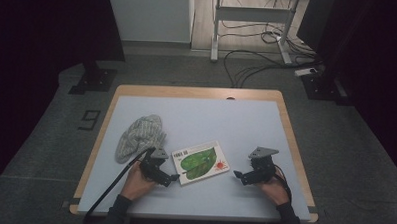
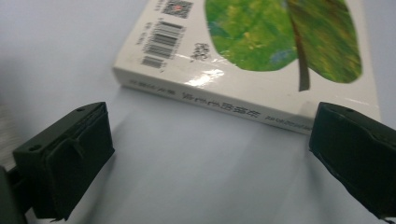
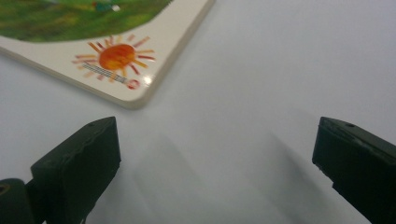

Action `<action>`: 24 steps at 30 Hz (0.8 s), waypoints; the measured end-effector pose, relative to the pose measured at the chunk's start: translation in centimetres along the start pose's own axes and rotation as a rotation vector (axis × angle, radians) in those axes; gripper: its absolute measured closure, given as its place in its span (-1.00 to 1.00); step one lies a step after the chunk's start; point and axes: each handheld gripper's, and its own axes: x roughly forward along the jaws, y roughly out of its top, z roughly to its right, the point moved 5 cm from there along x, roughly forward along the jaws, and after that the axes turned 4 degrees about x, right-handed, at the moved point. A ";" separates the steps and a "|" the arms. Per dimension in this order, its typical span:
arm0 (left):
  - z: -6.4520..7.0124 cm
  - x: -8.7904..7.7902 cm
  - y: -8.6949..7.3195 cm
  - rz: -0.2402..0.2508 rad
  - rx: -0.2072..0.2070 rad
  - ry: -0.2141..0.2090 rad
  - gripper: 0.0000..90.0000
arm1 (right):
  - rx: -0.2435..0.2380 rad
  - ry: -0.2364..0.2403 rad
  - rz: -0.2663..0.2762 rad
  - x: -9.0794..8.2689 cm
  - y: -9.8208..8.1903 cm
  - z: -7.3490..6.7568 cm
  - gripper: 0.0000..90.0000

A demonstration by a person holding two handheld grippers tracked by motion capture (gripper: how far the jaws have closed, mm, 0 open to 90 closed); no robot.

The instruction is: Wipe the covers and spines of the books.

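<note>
Grey carpet and trailing cables lie beyond the far edge of the table (image 1: pixel 137 92), a wood-rimmed top with a pale blue-grey surface. Toward the near edge, about midway between the left and right edges, a thick board book (image 1: pixel 200 162) lies flat, its cover showing a big green leaf and a small orange sun at the corner nearest the right edge. A grey knitted cloth (image 1: pixel 139 136) sits crumpled closer to the left edge, just apart from the book.

Both of the person's hands come in over the near edge. The left gripper (image 1: pixel 170 179) is down by the book's near left corner; in the left gripper view its jaws stand wide apart with nothing between them, the book's spine (image 2: pixel 224 100) and barcode just ahead. The right gripper (image 1: pixel 239 175) rests low on the table just off the book's sun corner (image 3: pixel 114 58), its jaws likewise spread wide and holding nothing, bare tabletop between them.
</note>
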 end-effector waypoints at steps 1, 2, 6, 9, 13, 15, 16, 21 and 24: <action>0.1 0.1 0.1 0.003 0.003 -0.001 -1.00 | 0.001 0.004 0.001 0.0 0.2 0.0 -0.99; 0.3 0.2 0.1 0.004 0.008 -0.003 -1.00 | 0.000 0.005 0.002 0.0 0.4 -0.1 -0.99; 0.8 0.4 0.3 0.004 0.026 -0.013 -1.00 | -0.022 0.013 -0.006 0.3 1.2 -0.2 -0.99; 1.3 0.6 0.5 0.000 0.048 -0.022 -1.00 | -0.034 0.019 -0.015 0.7 1.8 -0.3 -0.99; 1.7 0.8 0.7 -0.003 0.057 -0.021 -1.00 | -0.054 0.028 -0.031 1.6 2.8 -0.4 -0.99; 1.7 0.8 0.7 -0.002 0.057 -0.020 -1.00 | -0.057 0.036 -0.035 2.1 3.4 -0.7 -0.99; 1.7 0.8 0.7 -0.002 0.057 -0.019 -1.00 | -0.067 0.041 -0.040 2.3 3.6 -0.7 -0.99; 1.7 0.9 0.6 -0.003 0.056 -0.020 -1.00 | -0.079 0.061 -0.054 4.0 5.0 -1.2 -0.99; 1.7 0.9 0.6 -0.003 0.055 -0.020 -1.00 | -0.086 0.071 -0.066 5.0 5.6 -1.3 -0.99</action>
